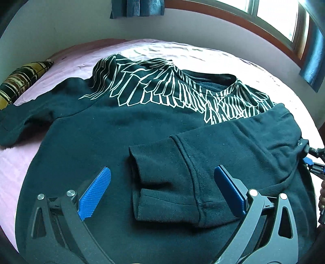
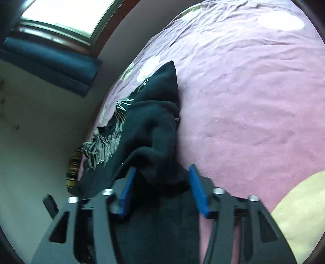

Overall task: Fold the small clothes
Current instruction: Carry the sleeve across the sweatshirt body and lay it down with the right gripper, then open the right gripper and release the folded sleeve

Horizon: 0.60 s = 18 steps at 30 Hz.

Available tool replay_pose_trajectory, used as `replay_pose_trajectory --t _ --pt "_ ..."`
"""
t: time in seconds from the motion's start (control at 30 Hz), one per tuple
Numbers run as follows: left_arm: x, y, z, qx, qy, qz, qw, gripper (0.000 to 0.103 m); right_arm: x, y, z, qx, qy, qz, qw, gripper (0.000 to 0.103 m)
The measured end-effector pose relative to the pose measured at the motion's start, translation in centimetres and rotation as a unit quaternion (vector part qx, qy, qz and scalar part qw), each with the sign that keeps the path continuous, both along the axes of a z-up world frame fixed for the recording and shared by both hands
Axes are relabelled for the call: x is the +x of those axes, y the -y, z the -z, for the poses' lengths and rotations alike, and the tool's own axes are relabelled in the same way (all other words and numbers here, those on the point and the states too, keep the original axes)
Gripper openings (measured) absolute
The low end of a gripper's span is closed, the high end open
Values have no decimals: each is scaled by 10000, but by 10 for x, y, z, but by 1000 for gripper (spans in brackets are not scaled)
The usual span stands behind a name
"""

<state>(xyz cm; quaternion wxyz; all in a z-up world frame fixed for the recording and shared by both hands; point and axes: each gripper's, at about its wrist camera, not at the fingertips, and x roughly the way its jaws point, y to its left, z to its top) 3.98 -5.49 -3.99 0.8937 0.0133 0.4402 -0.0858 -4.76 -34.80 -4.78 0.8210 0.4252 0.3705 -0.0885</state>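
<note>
A black sweatshirt (image 1: pixel 113 130) with a white wing print lies spread on a pink bed (image 1: pixel 12 174). Its right sleeve (image 1: pixel 182 168) is folded across the body, the cuff pointing left. My left gripper (image 1: pixel 162 180) hovers open and empty just above that cuff. In the right wrist view my right gripper (image 2: pixel 161 178) sits at the sweatshirt's right edge with a bunched fold of the black sweatshirt (image 2: pixel 154 130) between its blue pads (image 2: pixel 198 190); the jaws stand partly apart around the cloth. The right gripper also shows at the right edge of the left wrist view (image 1: pixel 312 160).
A striped yellow and black pillow (image 1: pixel 22 81) lies at the bed's far left. A wall with a wood-framed window (image 1: pixel 274 18) and blue curtains (image 1: pixel 312 54) stands behind the bed. A pale floor patch (image 2: pixel 300 211) shows beyond the bed edge.
</note>
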Motion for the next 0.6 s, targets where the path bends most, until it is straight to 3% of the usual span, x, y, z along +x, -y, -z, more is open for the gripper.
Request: replay_pose_trajectory --t 0.07,0.2,0.43,0.47,0.57,0.6 --pt "1 1 3 29 -51 -11 10000 101 -10 7 1 -97 -65 66 9999 17" --pt "4 6 11 122 -128 61 9998 101 -17 16 13 17 28 16 10000 17" --pt "6 1 18 -64 -271 53 9996 101 -17 23 -3 188 43 -300 9994 19" --pt "5 0 16 -93 -252 65 9996 101 -20 26 -11 153 75 -292 9994 21" --pt "4 0 13 -154 -194 89 9997 101 -23 48 -37 128 470 39 9988 48" --pt "4 0 12 -159 -192 92 9996 101 -20 54 -41 87 508 160 9985 49"
